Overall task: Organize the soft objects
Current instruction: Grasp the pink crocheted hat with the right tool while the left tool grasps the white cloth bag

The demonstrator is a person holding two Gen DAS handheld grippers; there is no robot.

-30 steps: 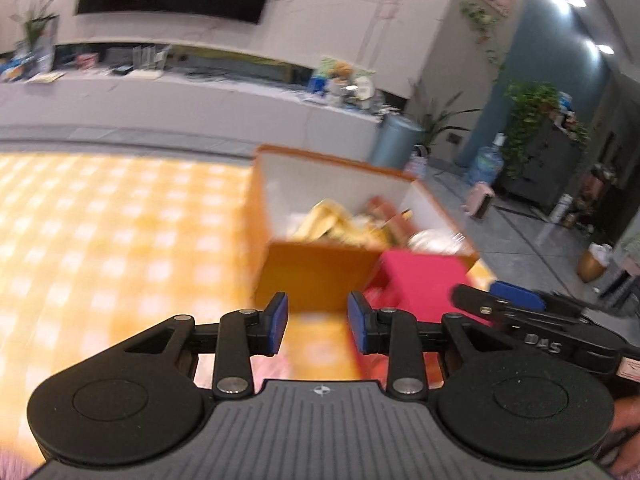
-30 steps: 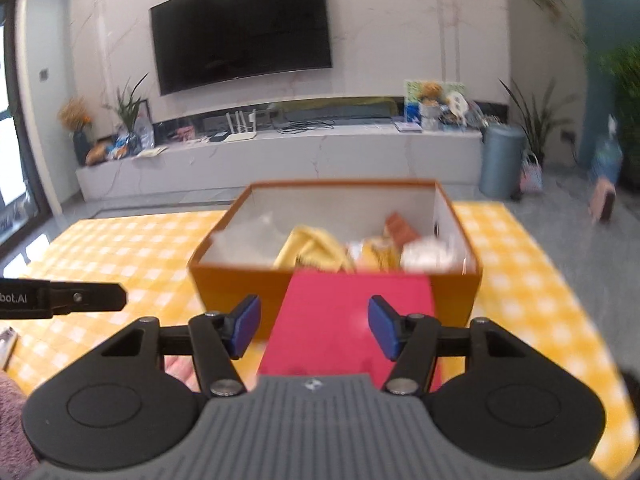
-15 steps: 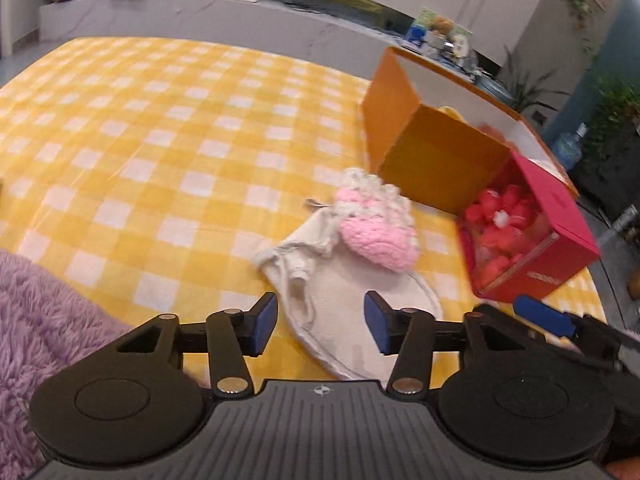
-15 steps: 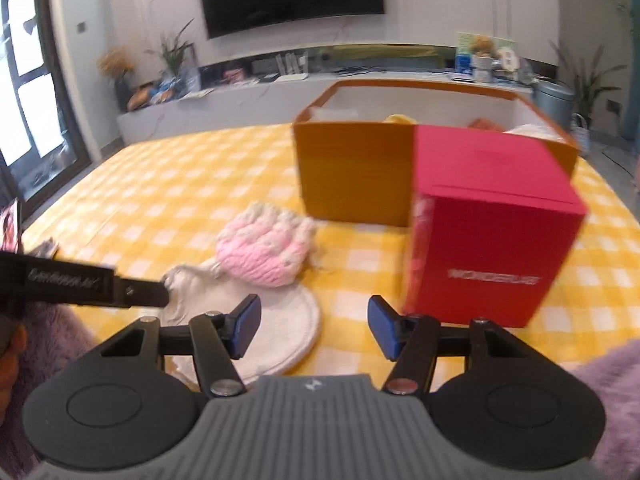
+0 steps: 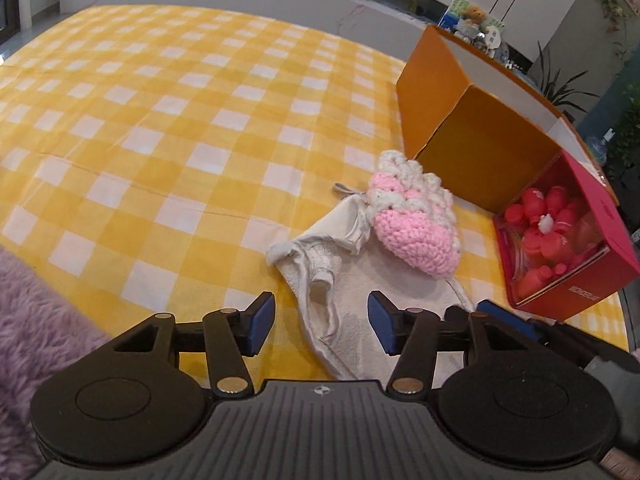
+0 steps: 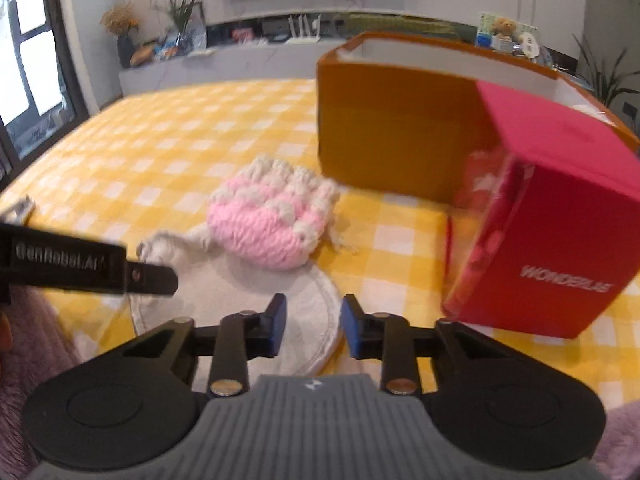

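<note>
The left tool (image 5: 320, 322) hangs low over the yellow checked surface (image 5: 168, 128) with its blue pads apart and opening; between them, lower centre of the left view, shows the near edge of a white cloth (image 5: 360, 296), not pinched by either pad. The cloth lies flat on the surface, its bunched hem and cord at the upper left of it. A pink and white crocheted piece (image 5: 412, 220) rests on the far part of the cloth, above and right of the tool's gap, well clear of the pads.

In the right view the right tool (image 6: 313, 330) sits at lower centre with its pads closing, a narrow gap left between them. The cloth's (image 6: 288, 300) rounded rim lies in that gap, but whether the pads touch it cannot be told. The crochet (image 6: 272, 224) is just above and left of this tool. The left tool's black finger crosses the left edge of this frame, over the cloth's left side.

An orange box (image 5: 472, 152) stands open at the upper right behind the crochet, and a red box (image 6: 560, 216) stands just beside it at right, a clear window showing red items inside. Purple fluffy fabric (image 5: 36, 320) fills the lower left corner.
</note>
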